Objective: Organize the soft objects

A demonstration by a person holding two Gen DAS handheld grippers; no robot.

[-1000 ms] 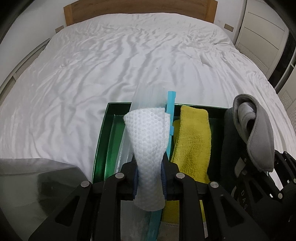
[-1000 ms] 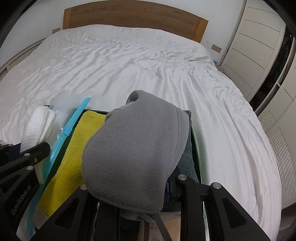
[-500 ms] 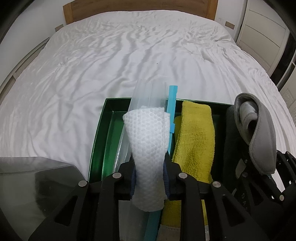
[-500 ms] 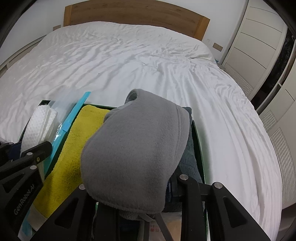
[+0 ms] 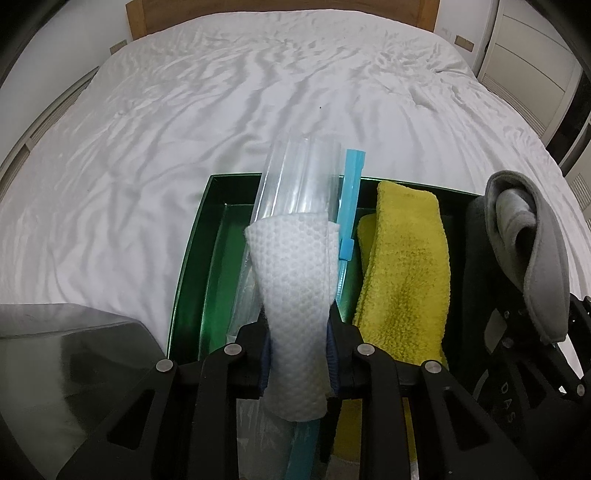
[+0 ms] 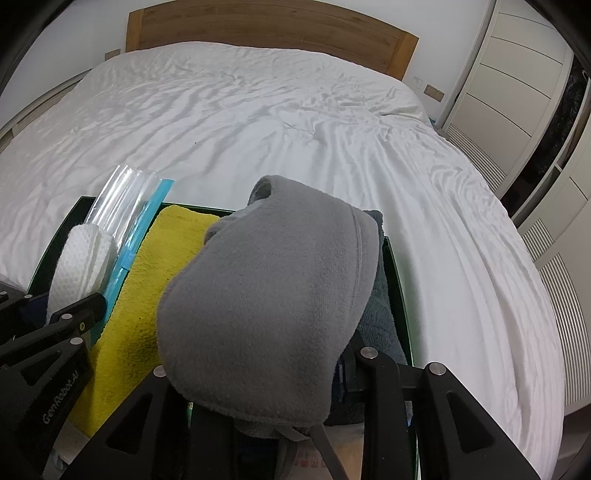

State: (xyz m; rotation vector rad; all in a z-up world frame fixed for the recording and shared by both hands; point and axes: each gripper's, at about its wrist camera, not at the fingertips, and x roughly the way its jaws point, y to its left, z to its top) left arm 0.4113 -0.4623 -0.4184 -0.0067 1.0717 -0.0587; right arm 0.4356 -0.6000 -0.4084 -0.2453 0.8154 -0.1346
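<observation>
White bed under green tray (cloths inside)

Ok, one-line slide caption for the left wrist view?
Left gripper pinching a white textured cloth in a clear zip bag over a green tray beside a yellow towel.

Wide bed with rumpled white sheet, wooden headboard, white louvred wardrobe

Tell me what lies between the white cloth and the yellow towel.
A blue zip strip of the clear bag runs between white cloth and yellow towel, clearest in the left wrist view.
</observation>
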